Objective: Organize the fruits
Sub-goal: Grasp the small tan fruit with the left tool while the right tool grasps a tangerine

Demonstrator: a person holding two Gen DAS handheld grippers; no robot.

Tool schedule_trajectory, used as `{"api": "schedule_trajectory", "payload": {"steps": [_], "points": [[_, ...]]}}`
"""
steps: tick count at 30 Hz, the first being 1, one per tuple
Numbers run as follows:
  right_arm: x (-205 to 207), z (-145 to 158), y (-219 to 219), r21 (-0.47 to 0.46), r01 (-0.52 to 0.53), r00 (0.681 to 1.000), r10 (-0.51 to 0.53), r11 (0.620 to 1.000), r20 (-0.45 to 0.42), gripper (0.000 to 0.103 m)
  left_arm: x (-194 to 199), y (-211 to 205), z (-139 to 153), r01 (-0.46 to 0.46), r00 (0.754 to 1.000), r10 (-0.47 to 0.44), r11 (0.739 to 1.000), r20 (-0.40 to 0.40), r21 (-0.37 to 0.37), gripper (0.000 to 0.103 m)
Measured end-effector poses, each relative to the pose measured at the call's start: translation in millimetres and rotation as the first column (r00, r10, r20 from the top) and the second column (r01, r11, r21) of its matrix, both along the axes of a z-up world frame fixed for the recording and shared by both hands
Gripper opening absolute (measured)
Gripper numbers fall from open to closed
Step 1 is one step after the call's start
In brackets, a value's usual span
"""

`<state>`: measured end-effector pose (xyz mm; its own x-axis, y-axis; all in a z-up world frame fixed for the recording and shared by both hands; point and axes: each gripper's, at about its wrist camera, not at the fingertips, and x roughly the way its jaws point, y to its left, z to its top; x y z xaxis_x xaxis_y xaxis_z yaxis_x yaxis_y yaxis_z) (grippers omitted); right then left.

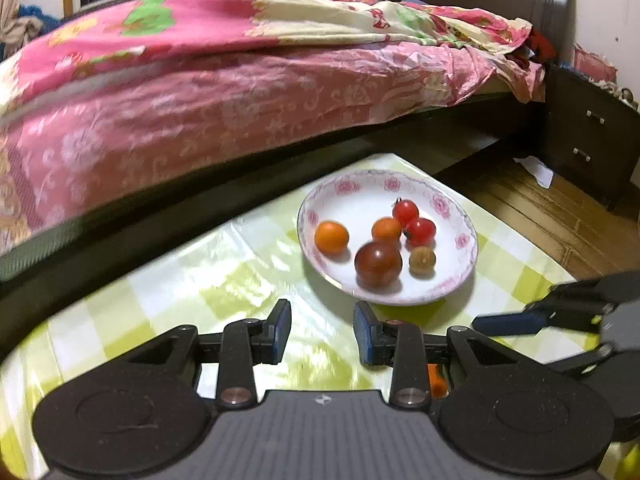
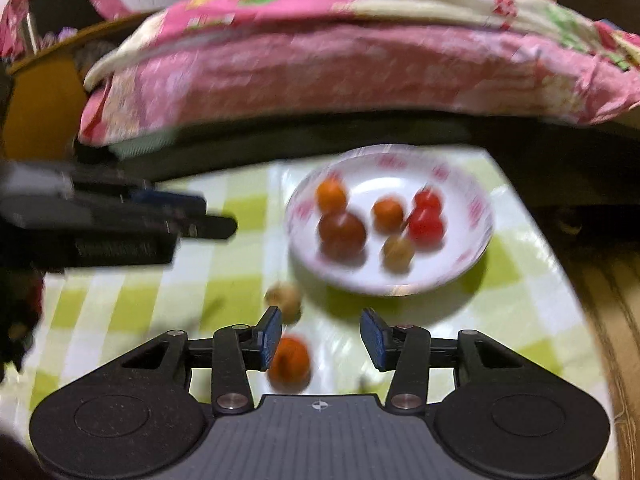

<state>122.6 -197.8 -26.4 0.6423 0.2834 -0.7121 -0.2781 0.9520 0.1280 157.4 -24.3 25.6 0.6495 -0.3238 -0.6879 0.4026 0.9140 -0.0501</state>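
Note:
A white plate with a pink flower rim (image 1: pixel 348 188) (image 2: pixel 476 216) sits on the green-checked table and holds several fruits: two orange ones (image 1: pixel 331 237), two red cherry tomatoes (image 1: pixel 419 231), a dark red tomato (image 1: pixel 378 263) and a small brown fruit (image 1: pixel 422 259). My left gripper (image 1: pixel 322 330) is open and empty, just short of the plate. My right gripper (image 2: pixel 320 338) is open and empty. An orange fruit (image 2: pixel 290 360) lies on the table beside its left finger. A small brown fruit (image 2: pixel 285 300) lies just ahead of that finger. The right view is blurred.
A bed with pink floral bedding (image 1: pixel 200 92) runs along the table's far side. A dark nightstand (image 1: pixel 588 140) stands at the right on the wooden floor (image 1: pixel 540 212). The right gripper (image 1: pixel 560 312) shows in the left view, the left gripper (image 2: pixel 120 220) in the right view.

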Motion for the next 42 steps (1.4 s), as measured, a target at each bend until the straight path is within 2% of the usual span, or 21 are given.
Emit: {"api": "schedule_trajectory", "payload": {"steps": [8,11,17,24,27,32,42], "points": [[4,-23,24,-0.035,-0.038,0.998,0.036,0.999,-0.051,0.041,-5,7,-16,0.012,0.999,-0.013,1.0,-0.052,-0.014,0.042],[7,-26,29,-0.054,-0.05,0.997,0.047,0.997,-0.054,0.029,-2,1,-25,0.031,0.997,-0.032,0.999,-0.073,-0.012,0.042],[0,-22,22,-0.062,-0.06,0.996,0.056,0.996,-0.072,0.028,1,-18,-40,0.086,0.992,-0.085,0.996,-0.094,0.002,0.042],[-10,-19,-9,-0.057,0.015,0.996,-0.02,0.998,-0.083,0.028,8,-33,-52,0.094,0.992,-0.091,0.995,-0.092,0.023,0.042],[-9,-18,-13,-0.065,0.022,0.997,-0.027,0.998,-0.077,0.029,10,-39,-56,0.101,0.991,-0.099,0.995,-0.085,0.019,0.043],[-5,-21,-16,-0.069,0.03,0.996,-0.036,0.997,-0.076,0.029,11,-48,-65,0.105,0.992,-0.101,0.993,-0.077,0.055,0.043],[-5,-22,-14,-0.082,0.03,0.997,-0.036,0.996,-0.069,0.029,7,-50,-64,0.099,0.994,-0.095,0.993,-0.059,0.061,0.034]]}}
